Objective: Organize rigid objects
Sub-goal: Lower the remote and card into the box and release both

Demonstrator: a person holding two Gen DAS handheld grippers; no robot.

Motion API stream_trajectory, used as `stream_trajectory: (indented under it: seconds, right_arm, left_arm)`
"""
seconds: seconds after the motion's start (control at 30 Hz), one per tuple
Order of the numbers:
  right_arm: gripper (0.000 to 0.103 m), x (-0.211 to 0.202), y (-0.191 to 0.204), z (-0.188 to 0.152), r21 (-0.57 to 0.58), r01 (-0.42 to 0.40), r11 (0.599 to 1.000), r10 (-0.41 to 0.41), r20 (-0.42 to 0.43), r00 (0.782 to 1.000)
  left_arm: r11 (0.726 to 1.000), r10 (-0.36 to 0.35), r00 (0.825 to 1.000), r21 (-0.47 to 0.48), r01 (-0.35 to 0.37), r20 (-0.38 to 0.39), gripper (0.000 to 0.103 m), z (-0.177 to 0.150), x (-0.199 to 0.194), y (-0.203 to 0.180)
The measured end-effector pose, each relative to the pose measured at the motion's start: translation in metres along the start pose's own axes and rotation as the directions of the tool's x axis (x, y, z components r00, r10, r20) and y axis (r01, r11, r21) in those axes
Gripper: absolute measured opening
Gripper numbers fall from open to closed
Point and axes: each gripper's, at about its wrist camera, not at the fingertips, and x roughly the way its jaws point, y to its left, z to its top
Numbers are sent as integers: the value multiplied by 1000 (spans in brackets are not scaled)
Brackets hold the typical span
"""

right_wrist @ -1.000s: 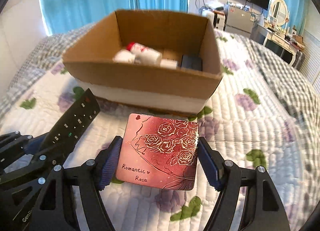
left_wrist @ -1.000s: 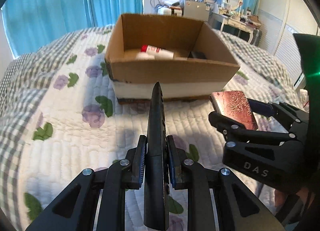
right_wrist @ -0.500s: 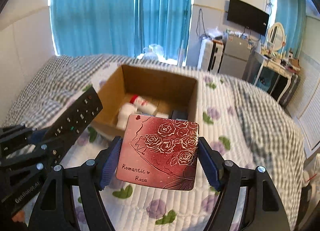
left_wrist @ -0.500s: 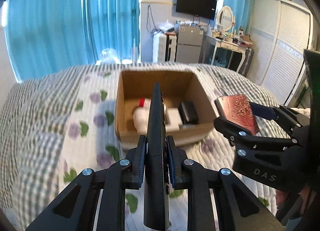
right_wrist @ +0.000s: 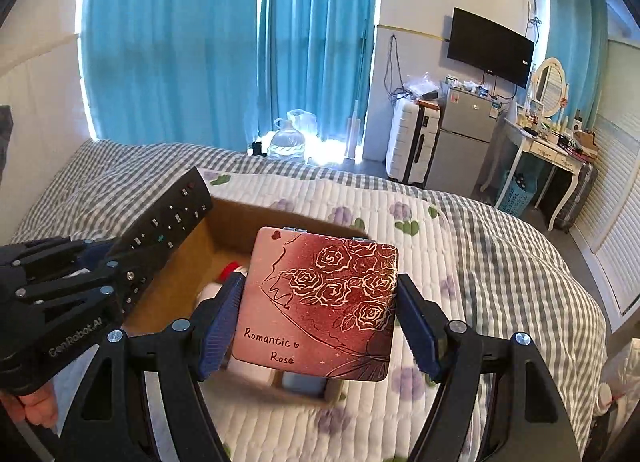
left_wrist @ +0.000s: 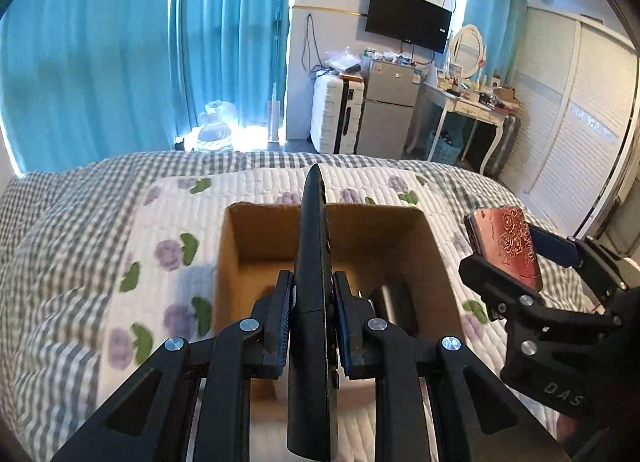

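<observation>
My left gripper (left_wrist: 312,314) is shut on a black remote control (left_wrist: 312,262), held edge-up above an open cardboard box (left_wrist: 248,238) on the bed. My right gripper (right_wrist: 320,314) is shut on a flat red tin with gold roses marked "Romantic Rose" (right_wrist: 320,302), held above the same box (right_wrist: 176,286). In the left wrist view the right gripper (left_wrist: 520,262) and the tin (left_wrist: 508,246) hang to the right of the box. In the right wrist view the left gripper (right_wrist: 120,258) and the remote (right_wrist: 168,222) are at left. A black item (left_wrist: 394,304) and a red-capped bottle (right_wrist: 230,268) lie inside the box.
The box sits on a quilted bed cover (left_wrist: 160,230) with purple flowers and grey check borders. Beyond the bed are blue curtains (left_wrist: 120,62), a white suitcase (left_wrist: 336,114), a small fridge (left_wrist: 388,110), a wall TV (left_wrist: 408,22) and a dressing table (left_wrist: 468,106).
Both grippers have risen and come forward over the box, holding their objects. The box now lies below the fingers, seen from above, and more of the room shows.
</observation>
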Motion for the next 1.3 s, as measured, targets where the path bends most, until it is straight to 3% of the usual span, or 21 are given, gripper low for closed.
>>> stream_trajectory:
  seconds: [0.23,0.43,0.5,0.6,1.03,1.3]
  right_arm:
    - [74,55,-15,6,24,-21,1000,22,-37,999]
    - [74,85,-26,-4,41,-41,998,43,-61,997]
    - [74,88,-31,-6,50,-43,998,46,-63,997]
    - [74,89,-33,-7,53,-43,998,46,-67,997]
    - [74,54,-19,12,30,-34,999,35,-26,999]
    - [74,106,6,18,12,-61,998,62,-95,994]
  left_arm:
    - [1000,-16,998,-5,16,-55,20,-7,57,-8]
    - [999,-5,996,39,8,-91,21,-21,81,-18]
    - [998,4,996,56,1,-86,22,-22,81,-21]
    - [997,47,996,70,-41,-82,32,-22,78,-22]
    - [989,137,990,59,-138,11,33,-3,24,18]
    - [978,197,980,64,-199,30,33,7,29,50]
